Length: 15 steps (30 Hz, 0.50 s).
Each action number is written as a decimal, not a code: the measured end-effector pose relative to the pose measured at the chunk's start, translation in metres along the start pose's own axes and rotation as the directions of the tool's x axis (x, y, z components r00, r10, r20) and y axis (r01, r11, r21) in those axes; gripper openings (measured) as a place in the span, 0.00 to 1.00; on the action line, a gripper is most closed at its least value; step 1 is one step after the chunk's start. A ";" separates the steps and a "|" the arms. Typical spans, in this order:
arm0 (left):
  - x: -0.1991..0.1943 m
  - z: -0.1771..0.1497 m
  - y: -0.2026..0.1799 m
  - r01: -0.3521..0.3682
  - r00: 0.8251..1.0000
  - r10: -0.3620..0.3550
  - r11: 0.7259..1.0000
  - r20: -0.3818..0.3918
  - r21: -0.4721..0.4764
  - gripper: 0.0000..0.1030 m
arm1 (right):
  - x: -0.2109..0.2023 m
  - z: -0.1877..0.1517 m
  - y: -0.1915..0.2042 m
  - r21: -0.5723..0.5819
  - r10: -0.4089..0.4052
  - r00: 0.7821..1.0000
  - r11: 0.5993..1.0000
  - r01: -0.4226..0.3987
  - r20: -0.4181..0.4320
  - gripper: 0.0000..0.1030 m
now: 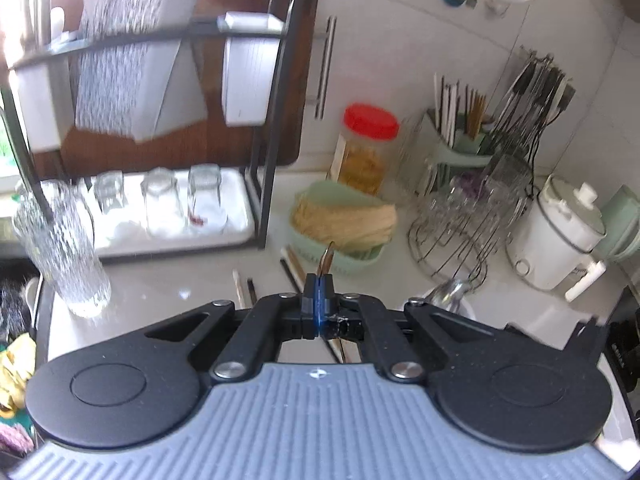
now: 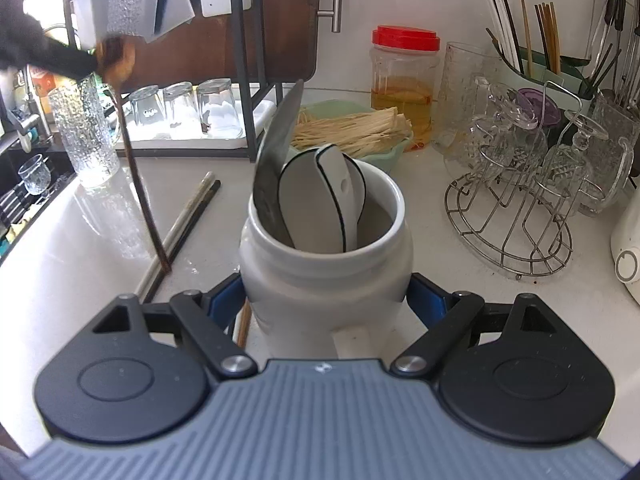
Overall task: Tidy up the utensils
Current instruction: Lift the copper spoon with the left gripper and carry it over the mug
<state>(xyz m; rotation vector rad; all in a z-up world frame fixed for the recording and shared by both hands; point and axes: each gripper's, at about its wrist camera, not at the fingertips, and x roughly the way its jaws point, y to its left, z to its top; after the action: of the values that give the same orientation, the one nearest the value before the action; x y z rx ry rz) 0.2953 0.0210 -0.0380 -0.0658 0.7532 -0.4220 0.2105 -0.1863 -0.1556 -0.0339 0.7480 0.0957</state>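
Note:
My right gripper (image 2: 326, 300) is shut on a white ceramic jar (image 2: 320, 276), with a blue pad on each side of its belly. White spoons with black rims (image 2: 320, 204) and a metal utensil (image 2: 280, 136) stand in the jar. My left gripper (image 1: 318, 292) is shut on a brown wooden spoon (image 1: 326, 258), seen edge-on above the fingers. In the right wrist view the left gripper (image 2: 90, 62) is a dark blur at upper left, and the spoon (image 2: 136, 172) hangs from it with its handle tip near the counter. Loose chopsticks (image 2: 188, 216) lie on the counter beside the jar.
A black dish rack (image 2: 244, 80) with upturned glasses stands behind. A tall textured glass (image 2: 86, 132) is at the left by the sink edge. A green basket of sticks (image 2: 352, 124), a red-lidded jar (image 2: 404, 80), a wire glass stand (image 2: 516, 216) and a green chopstick holder (image 2: 536, 64) fill the right.

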 end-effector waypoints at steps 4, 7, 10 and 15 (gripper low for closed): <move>-0.017 0.020 -0.012 0.011 0.999 -0.012 1.000 0.041 0.024 0.00 | 0.000 0.000 0.000 -0.002 0.002 1.000 1.000 -0.002 0.000 0.87; -0.030 0.034 -0.023 0.028 0.997 -0.031 0.999 0.068 0.043 0.00 | 0.001 0.001 0.000 -0.006 0.004 1.000 1.000 -0.004 -0.003 0.87; -0.039 0.045 -0.037 0.044 0.995 -0.050 0.996 0.090 0.075 0.00 | 0.001 0.001 0.001 -0.009 0.006 1.000 1.000 -0.006 -0.005 0.87; -0.049 0.057 -0.056 0.059 0.991 -0.070 0.994 0.110 0.097 0.00 | 0.002 0.001 0.003 -0.014 0.011 1.000 1.000 -0.011 -0.006 0.87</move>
<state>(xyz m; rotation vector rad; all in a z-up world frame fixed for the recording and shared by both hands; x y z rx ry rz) 0.2828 -0.0158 0.0474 -0.0265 0.6198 -0.5105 0.2123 -0.1831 -0.1560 -0.0438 0.7535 0.1116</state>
